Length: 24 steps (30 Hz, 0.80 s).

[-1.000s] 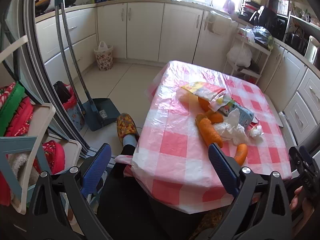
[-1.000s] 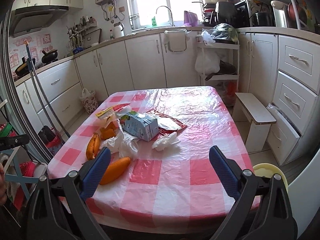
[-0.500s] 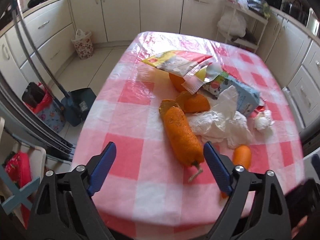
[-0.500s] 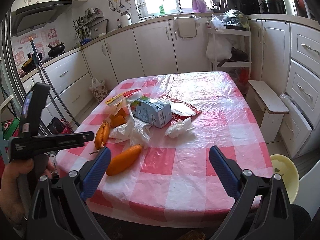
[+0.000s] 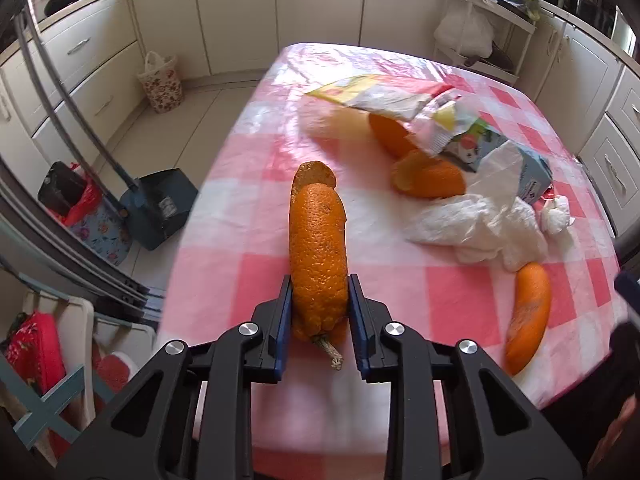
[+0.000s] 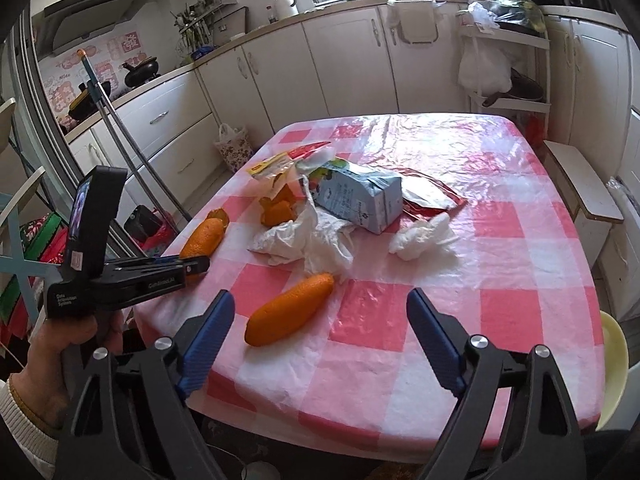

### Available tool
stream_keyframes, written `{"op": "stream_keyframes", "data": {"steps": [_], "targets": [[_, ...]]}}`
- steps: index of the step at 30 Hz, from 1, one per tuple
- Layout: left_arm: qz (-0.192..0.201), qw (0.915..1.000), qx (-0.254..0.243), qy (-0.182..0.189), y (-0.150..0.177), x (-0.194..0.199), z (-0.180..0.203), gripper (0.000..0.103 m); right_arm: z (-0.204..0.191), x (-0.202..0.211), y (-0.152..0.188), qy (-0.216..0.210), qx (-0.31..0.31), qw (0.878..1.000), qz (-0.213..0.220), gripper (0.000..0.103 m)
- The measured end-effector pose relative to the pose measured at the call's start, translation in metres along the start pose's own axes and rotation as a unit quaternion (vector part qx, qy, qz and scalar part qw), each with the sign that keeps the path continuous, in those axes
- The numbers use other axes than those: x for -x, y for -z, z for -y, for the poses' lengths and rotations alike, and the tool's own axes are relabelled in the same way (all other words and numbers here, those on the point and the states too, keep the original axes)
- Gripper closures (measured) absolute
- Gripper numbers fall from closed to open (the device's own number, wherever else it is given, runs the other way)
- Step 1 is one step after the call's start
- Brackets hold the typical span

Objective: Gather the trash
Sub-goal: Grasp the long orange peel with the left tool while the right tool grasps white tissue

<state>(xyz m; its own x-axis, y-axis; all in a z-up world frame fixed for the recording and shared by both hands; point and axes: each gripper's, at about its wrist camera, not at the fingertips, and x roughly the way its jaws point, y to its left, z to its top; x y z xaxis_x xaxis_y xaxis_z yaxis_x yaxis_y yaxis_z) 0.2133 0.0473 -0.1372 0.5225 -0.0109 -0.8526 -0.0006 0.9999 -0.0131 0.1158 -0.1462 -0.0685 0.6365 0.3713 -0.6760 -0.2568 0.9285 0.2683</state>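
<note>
We see the left gripper [image 5: 318, 316] level, low over the table's near-left edge, its blue pads clamped on the long orange peel with a dry stem [image 5: 318, 248]. The right gripper [image 6: 320, 336] hovers spread wide and empty above a second smooth orange peel [image 6: 289, 315]. Crumpled white tissue [image 6: 316, 240] and a pale blue carton [image 6: 360, 196] crowd the middle. The pink-checked plastic tablecloth [image 6: 500, 280] lies bare rightward; the peel appears slightly lifted.
</note>
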Motion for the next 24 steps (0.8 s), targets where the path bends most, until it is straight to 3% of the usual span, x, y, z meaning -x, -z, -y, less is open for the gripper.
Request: {"op": "stream_keyframes", "data": {"steps": [5,13,14,15,16,18,24], "targets": [[0.01,0.9999,-0.002,0.001,0.01,0.006,-0.012,0.078,-0.025,-0.04,-0.029,-0.003,0.056,0.998,-0.001,0.025],[0.011,0.9997,0.01,0.019,0.007,0.003,-0.02,0.076,-0.038,-0.113,-0.045,0.02,0.158,0.984,-0.078,0.026],[0.012,0.9997,0.011,0.021,0.007,0.003,-0.021,0.076,-0.041,-0.119,-0.042,0.021,0.17,0.981,-0.092,0.037],[0.012,0.9996,0.012,0.023,0.007,0.002,-0.022,0.076,-0.043,-0.125,-0.04,0.02,0.18,0.977,-0.112,0.056],[0.012,0.9996,0.013,0.024,0.007,0.002,-0.023,0.076,-0.044,-0.124,-0.04,0.021,0.187,0.976,-0.105,0.058],[0.013,0.9995,0.014,0.025,0.007,0.001,-0.024,0.076,-0.048,-0.12,-0.04,0.027,0.198,0.975,-0.101,0.081],[0.014,0.9996,0.012,0.021,0.009,0.002,-0.022,0.076,-0.036,-0.094,-0.052,-0.017,0.142,0.987,-0.067,0.087]]}}
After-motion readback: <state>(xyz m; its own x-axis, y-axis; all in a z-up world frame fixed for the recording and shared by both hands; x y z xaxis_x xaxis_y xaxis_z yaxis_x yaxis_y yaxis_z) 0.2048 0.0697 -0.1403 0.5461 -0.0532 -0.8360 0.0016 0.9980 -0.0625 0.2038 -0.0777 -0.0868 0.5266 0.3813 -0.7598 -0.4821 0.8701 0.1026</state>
